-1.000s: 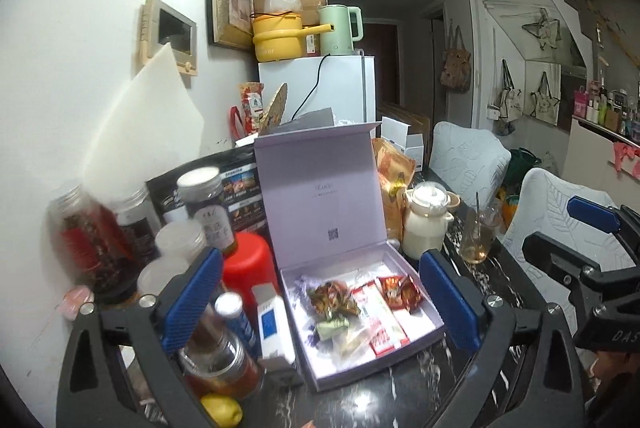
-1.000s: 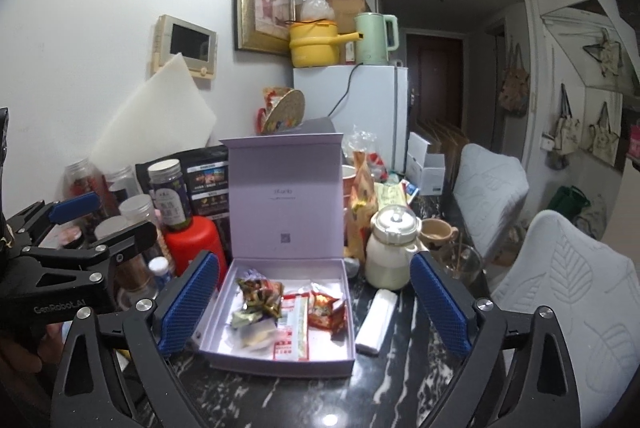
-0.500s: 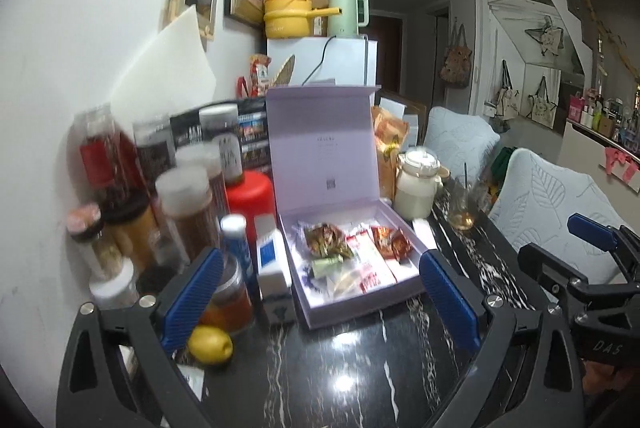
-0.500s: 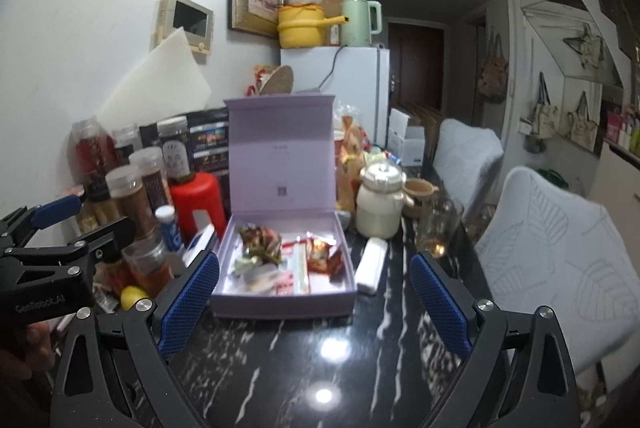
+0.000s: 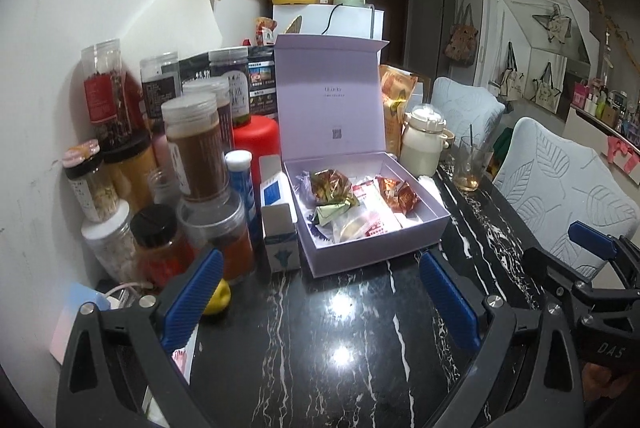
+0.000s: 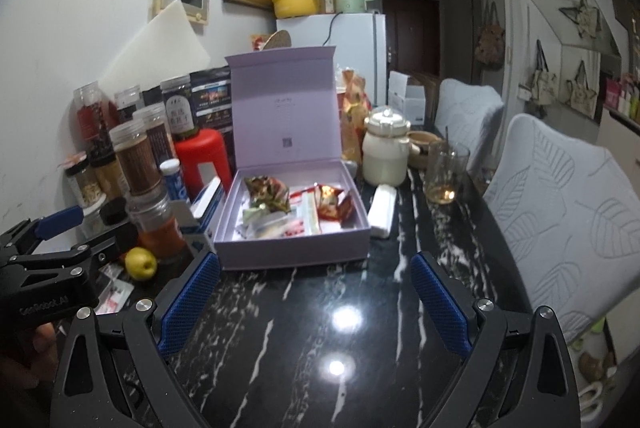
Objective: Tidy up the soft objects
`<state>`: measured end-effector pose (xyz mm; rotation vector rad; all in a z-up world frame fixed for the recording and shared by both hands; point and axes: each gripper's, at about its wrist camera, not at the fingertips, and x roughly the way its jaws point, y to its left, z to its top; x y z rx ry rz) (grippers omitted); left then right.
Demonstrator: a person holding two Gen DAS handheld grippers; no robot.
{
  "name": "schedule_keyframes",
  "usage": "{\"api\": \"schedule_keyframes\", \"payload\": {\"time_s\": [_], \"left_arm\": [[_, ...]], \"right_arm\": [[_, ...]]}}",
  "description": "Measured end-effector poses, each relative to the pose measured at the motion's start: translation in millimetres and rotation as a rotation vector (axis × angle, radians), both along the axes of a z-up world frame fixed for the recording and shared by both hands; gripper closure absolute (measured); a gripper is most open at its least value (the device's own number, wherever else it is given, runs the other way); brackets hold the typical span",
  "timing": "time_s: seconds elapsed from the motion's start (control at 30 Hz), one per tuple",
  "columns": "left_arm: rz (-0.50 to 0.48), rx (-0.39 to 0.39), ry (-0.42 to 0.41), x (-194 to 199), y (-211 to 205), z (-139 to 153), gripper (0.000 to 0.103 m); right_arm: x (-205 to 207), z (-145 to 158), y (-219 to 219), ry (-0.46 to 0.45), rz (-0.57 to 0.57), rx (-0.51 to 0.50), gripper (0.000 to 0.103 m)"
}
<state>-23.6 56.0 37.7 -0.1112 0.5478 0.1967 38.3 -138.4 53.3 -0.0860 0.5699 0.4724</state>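
Both grippers are hovering over the black marble table (image 5: 340,348), fingers spread and gripping nothing: the left gripper (image 5: 320,292) and the right gripper (image 6: 314,292). At twelve o'clock, snack packets (image 6: 296,206) are lying inside the open lilac box (image 6: 292,248).

A lilac box (image 6: 292,248) sits on the black marbled surface (image 6: 320,348) with its lid standing upright, and crinkled snack packets (image 6: 296,208) lie inside. The right gripper (image 6: 314,302) hovers just short of the box, jaws wide apart and empty. The left gripper (image 6: 60,228) shows at the left edge, near a yellow fruit (image 6: 141,263). Jars (image 6: 138,164) and a red container (image 6: 202,162) crowd the box's left side; a cream pot (image 6: 386,154), a glass (image 6: 446,172) and a white bar (image 6: 382,210) stand to its right.
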Motion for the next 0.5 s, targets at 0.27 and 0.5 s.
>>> {"api": "schedule_keyframes", "payload": {"time_s": [0.27, 0.5], "left_arm": [[-0.014, -0.009, 0.016, 2.9, 1.3, -3.1, 0.003], [-0.036, 0.002, 0.018, 6.1, -1.7, -1.2, 0.003]], "right_arm": [[-0.7, -6.2, 7.4, 0.01, 0.014, -0.016, 0.005], [6.5, -8.6, 7.1, 0.024, 0.012, -0.014, 0.005]]}}
